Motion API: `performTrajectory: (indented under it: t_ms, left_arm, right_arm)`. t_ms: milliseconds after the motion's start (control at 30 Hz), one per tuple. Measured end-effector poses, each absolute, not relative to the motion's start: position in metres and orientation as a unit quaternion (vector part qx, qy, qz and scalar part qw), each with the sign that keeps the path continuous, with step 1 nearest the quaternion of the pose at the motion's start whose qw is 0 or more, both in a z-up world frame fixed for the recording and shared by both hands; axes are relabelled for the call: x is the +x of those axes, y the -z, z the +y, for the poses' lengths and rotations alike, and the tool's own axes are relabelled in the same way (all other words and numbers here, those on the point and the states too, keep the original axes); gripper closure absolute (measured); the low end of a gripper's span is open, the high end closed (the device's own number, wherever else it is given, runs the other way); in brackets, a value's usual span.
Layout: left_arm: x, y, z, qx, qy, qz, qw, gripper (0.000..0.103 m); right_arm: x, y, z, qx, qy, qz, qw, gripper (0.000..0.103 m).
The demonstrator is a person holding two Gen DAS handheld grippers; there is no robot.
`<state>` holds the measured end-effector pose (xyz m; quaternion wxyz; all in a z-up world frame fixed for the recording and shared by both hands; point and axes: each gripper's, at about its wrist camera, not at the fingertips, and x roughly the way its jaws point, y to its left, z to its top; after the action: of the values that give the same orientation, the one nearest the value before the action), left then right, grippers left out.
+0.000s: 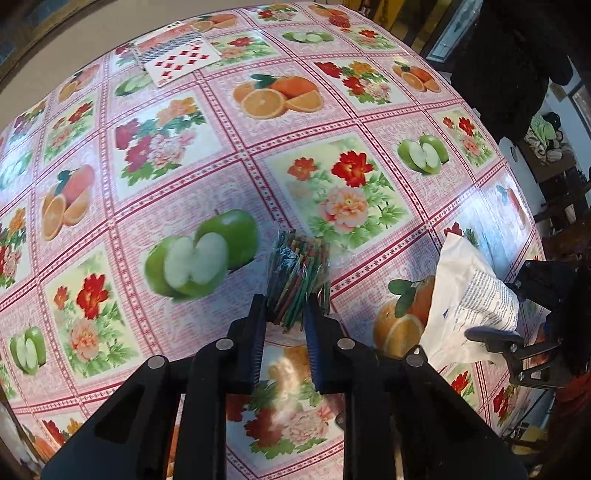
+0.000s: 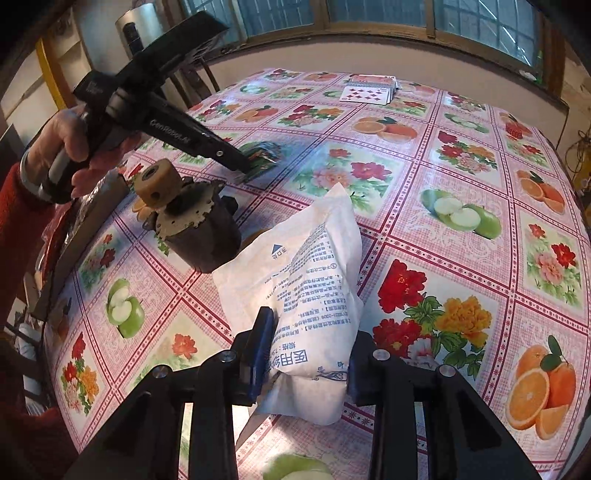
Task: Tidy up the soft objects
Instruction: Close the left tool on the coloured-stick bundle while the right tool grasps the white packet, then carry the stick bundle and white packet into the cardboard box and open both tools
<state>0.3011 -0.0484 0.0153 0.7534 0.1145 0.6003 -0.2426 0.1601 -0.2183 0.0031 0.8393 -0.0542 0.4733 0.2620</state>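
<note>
Two soft packs are clamped above the fruit-printed pink tablecloth [image 1: 258, 177]: my left gripper [image 1: 286, 314] squeezes a clear bundle of coloured sticks [image 1: 297, 273], my right gripper [image 2: 306, 354] pinches a puffy white printed pouch [image 2: 306, 280].

We cannot read the small print on the white packet [image 2: 314, 280]; its lower end sits hidden behind the right gripper [image 2: 308, 350] fingers.

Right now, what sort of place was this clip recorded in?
Likely a lived-in home, at a dining table: a fruit-and-flower oilcloth covers it, playing cards lie at the far end, and barred windows run behind.
</note>
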Motion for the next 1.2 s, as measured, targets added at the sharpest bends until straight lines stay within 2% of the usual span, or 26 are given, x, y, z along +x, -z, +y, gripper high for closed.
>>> performTrajectory:
  t_ms: [333, 633, 1200]
  left_arm:
    - [0.236, -0.066, 0.019, 0.082, 0.186, 0.561, 0.803, 0.086]
    - [0.149, -0.1, 0.096, 0.042, 0.159, 0.54, 0.826, 0.085]
    - [0.036, -0.08, 0.234, -0.005, 0.029, 0.524, 0.851, 0.085]
  right_arm:
    - [0.128, -0.045, -0.205, -0.034, -0.248, 0.452, 0.856, 0.068]
    - [0.066, -0.075, -0.145, -0.026, -0.309, 0.441, 0.842, 0.069]
    - [0.027, -0.066, 0.063, -0.002, -0.42, 0.42, 0.804, 0.069]
